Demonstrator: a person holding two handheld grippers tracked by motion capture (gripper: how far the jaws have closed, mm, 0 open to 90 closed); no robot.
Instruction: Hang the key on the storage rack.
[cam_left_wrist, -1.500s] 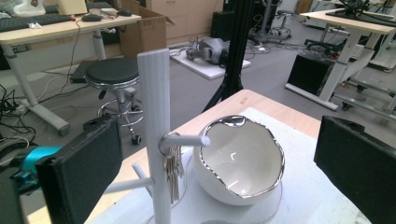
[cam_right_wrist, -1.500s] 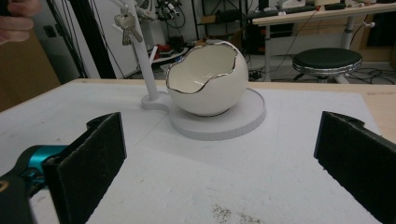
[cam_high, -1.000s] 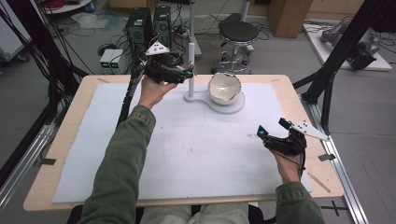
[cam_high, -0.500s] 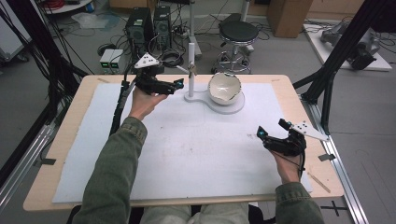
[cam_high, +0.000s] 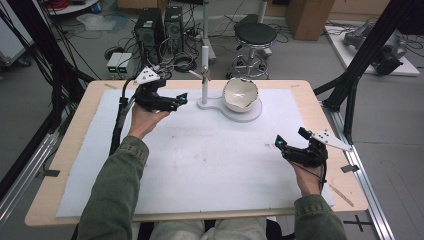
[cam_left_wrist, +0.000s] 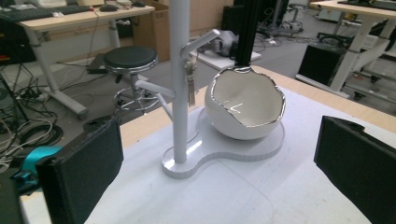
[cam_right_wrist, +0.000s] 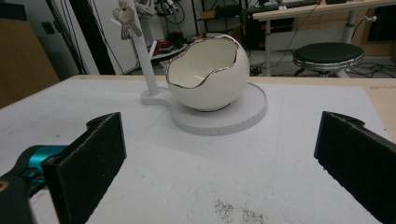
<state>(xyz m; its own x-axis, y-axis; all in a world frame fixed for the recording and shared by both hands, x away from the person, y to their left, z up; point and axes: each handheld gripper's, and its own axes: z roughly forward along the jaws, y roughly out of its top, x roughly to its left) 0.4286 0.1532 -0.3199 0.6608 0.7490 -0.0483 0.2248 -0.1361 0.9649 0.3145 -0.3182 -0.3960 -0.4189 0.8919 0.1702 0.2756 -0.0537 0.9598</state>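
Gaping wide and empty, left gripper (cam_high: 181, 100) hovers beside the white post (cam_high: 204, 75) of the stand (cam_high: 227, 107), keys (cam_left_wrist: 190, 84) hanging on its peg. Right gripper (cam_high: 280, 146), jaws likewise apart, sits near the table's (cam_high: 65, 150) right edge, well clear. Eggshell-shaped bowl (cam_high: 240, 94) (silver-rimmed) rests on the stand's round base.

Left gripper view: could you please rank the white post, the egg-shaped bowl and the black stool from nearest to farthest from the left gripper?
1. White post, just ahead, centre-left.
2. Egg-shaped bowl, behind and right, on the stand's base.
3. Black stool, on the floor beyond the table.
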